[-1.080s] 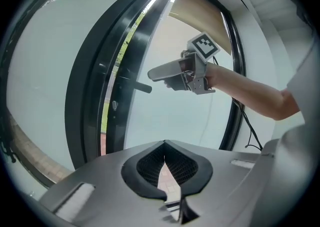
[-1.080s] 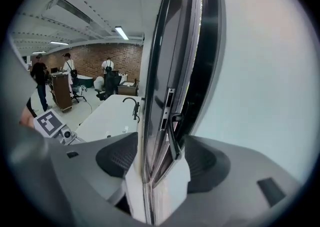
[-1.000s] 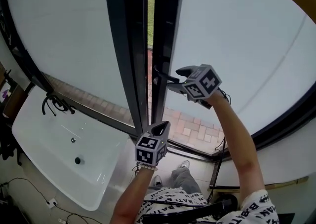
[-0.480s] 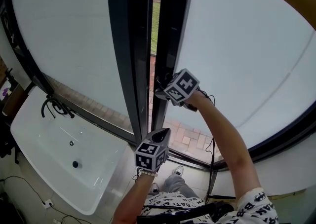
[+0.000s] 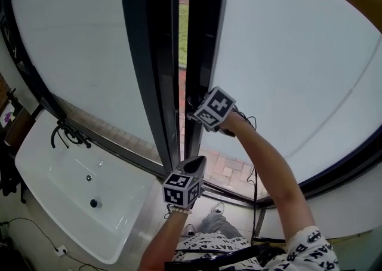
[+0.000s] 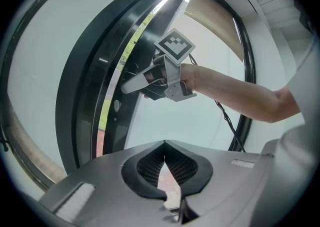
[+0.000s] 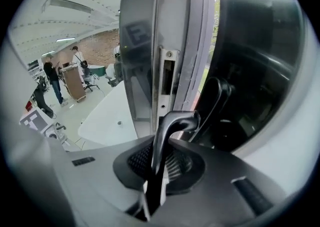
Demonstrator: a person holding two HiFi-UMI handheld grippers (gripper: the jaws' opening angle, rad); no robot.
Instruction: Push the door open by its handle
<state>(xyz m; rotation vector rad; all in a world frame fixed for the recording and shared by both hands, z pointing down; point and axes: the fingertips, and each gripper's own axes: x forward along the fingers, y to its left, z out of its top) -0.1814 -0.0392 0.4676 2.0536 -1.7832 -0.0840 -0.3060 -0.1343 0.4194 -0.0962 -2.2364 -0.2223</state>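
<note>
Right gripper [image 5: 193, 113] closed on curved handle [image 7: 163, 145]

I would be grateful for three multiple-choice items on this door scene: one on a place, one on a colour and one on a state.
1. In the head view, where does the white rectangular basin lie?
A. upper right
B. lower left
C. between the two grippers

2. What colour is the metal door frame?
A. white
B. red
C. black

3. How does the right gripper stand?
A. shut on the black lever handle
B. wide open and empty
C. shut on a cloth

Key:
1 B, it sits below the left pale glass pane.
2 C, it shows black beside that pane.
3 A, its jaws have just been closing, and the handle stands clamped between them.
</note>
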